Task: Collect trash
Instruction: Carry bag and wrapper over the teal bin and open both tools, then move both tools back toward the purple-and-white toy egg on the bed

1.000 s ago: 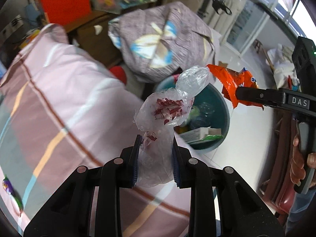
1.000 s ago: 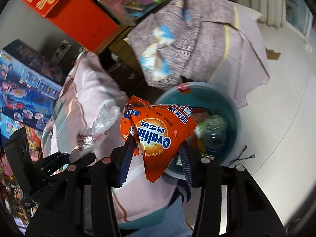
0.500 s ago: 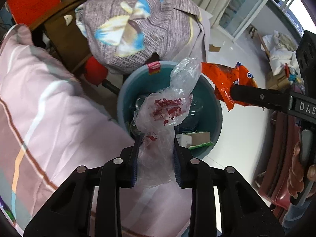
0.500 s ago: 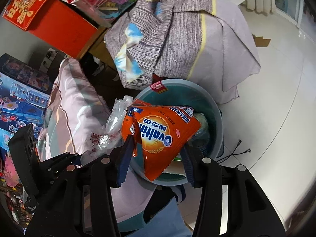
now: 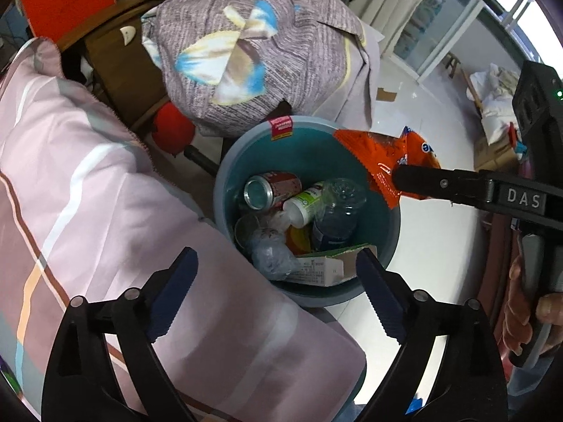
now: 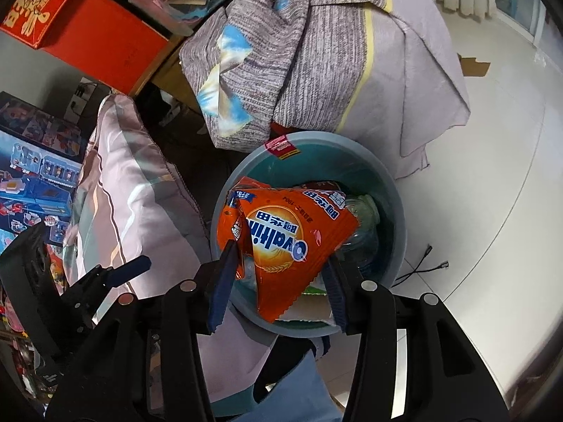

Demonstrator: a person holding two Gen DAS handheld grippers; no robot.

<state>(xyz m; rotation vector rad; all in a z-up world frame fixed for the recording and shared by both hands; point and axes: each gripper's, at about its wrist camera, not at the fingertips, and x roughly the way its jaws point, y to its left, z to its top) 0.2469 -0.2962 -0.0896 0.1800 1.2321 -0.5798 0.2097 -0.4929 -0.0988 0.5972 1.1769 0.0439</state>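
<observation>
Looking down: both your claws hang over a teal bin [image 5: 228,161] on the white floor, beside a pink striped pillow [image 5: 88,193].
Left claw [image 5: 278,292]: its jaws are opening, already spread wide, with nothing between the blue pads; past the gap you see the pillow edge and the bin's near rim.
Right claw [image 6: 278,281]: pinching an orange Ovaltine wrapper [image 6: 292,242] by its two lower edges, the packet fanning out above the bin's mouth.
Wrapper from the left view: only a crumpled orange end [image 5: 383,161] shows beyond the black finger; the pads on that side are hidden.
Bin contents: a clear crumpled plastic bag [image 5: 271,253] lies low at the near side, next to a red drink can [image 5: 271,190], a white-and-green bottle [image 5: 302,204], a clear plastic bottle [image 5: 337,211] and a flattened carton [image 5: 327,267]. Whatever sits under them is too jumbled to make out.
Right view of the bin: the wrapper covers most of the inside, so only the clear bottle's shoulder and a strip of carton show.
Your right hand [image 5: 549,313]: just fingertips on the handle, cut off by the picture's edge.
Behind the bin: a grey-purple cloth bundle [image 6: 316,52] is draped over something you cannot see, touching or just overlapping the far rim; which, I cannot tell.
Red sticker [image 6: 281,147]: on the bin's far rim, print unreadable.
Far left: boxes with toy pictures [image 6: 31,161], partly blocked by the left claw's body.
</observation>
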